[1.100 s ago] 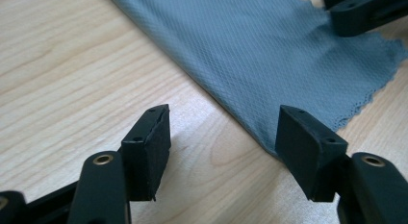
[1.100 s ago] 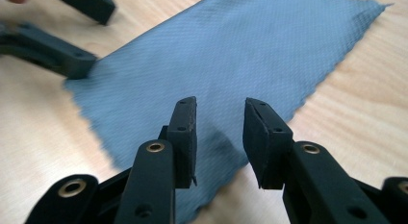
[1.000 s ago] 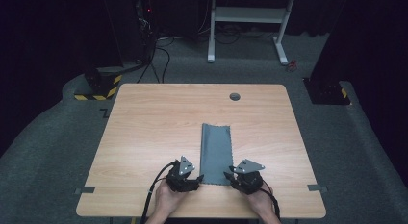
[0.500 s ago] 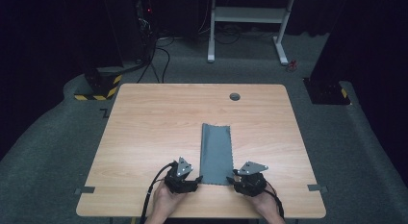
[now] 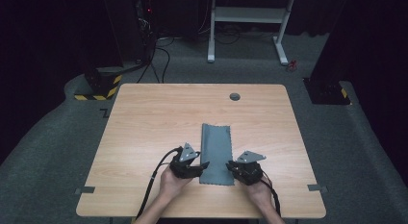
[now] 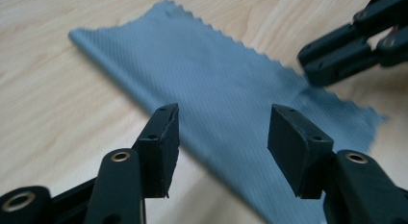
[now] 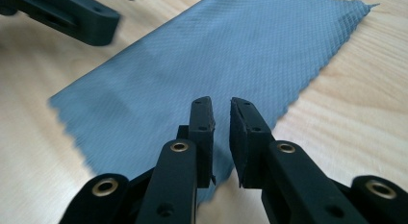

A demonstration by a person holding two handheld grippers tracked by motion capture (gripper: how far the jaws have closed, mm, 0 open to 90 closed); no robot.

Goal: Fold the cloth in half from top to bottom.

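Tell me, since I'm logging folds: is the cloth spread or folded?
Folded, it seems: the cloth lies as a narrow flat strip, one long edge smooth like a crease, the other zigzag-cut.

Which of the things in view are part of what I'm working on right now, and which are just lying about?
In the job:
- grey cloth on the table
- left gripper, open at the cloth's near left edge
- right gripper, fingers nearly together, at its near right edge

Just lying about:
- white stand on the floor
- hazard-striped base
- tape marks on the table edges
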